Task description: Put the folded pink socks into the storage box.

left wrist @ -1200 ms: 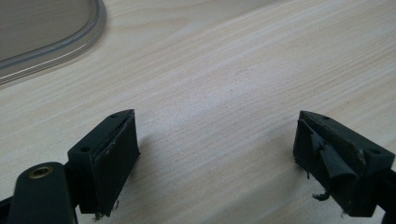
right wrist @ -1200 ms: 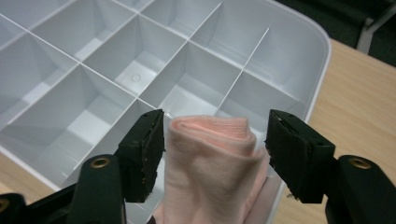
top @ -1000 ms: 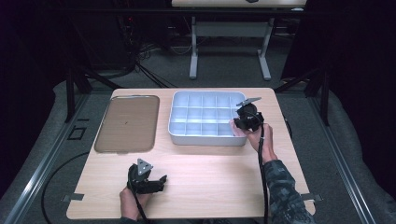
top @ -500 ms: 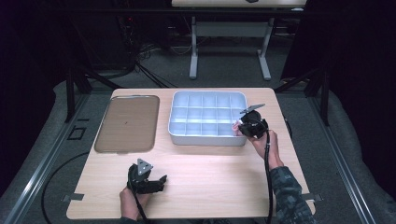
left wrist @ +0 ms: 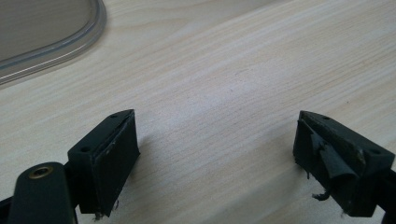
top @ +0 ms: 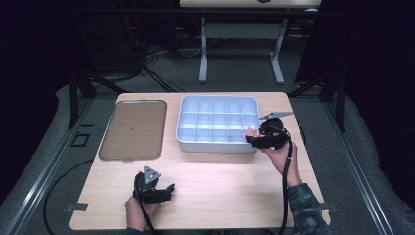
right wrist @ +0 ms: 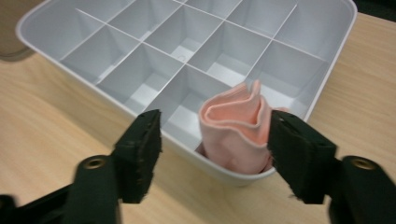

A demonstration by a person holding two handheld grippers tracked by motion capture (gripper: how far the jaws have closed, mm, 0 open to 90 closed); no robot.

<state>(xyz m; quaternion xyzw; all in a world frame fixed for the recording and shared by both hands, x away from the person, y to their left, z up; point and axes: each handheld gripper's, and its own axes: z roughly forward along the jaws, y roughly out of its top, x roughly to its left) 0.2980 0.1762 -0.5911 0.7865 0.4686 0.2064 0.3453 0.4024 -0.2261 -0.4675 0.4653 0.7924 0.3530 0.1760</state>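
Note:
A white divided tray (top: 218,147) stands on the wooden table. A folded pink cloth (top: 252,132) stands upright in its near-right corner compartment. My right gripper (top: 250,139) hovers at that corner, pointing into the tray. In the right gripper view its jaws have just been opening and stand apart on either side of the pink cloth (right wrist: 236,126), which leans close to the right pad (right wrist: 292,140); the tray wall (right wrist: 88,93) runs below. My left gripper (top: 164,192) rests near the table's front left, open, with only bare wood between its pads (left wrist: 112,158).
A flat brown lid (top: 132,129) lies left of the tray; its rim (left wrist: 70,44) appears at the upper left of the left gripper view. The tray's other compartments look empty. A metal table frame stands on the floor beyond the table.
The right gripper has drawn back from over the tray toward its near-right corner and its jaws have parted. The pink cloth now stands free in the corner compartment. The left gripper has stayed put.

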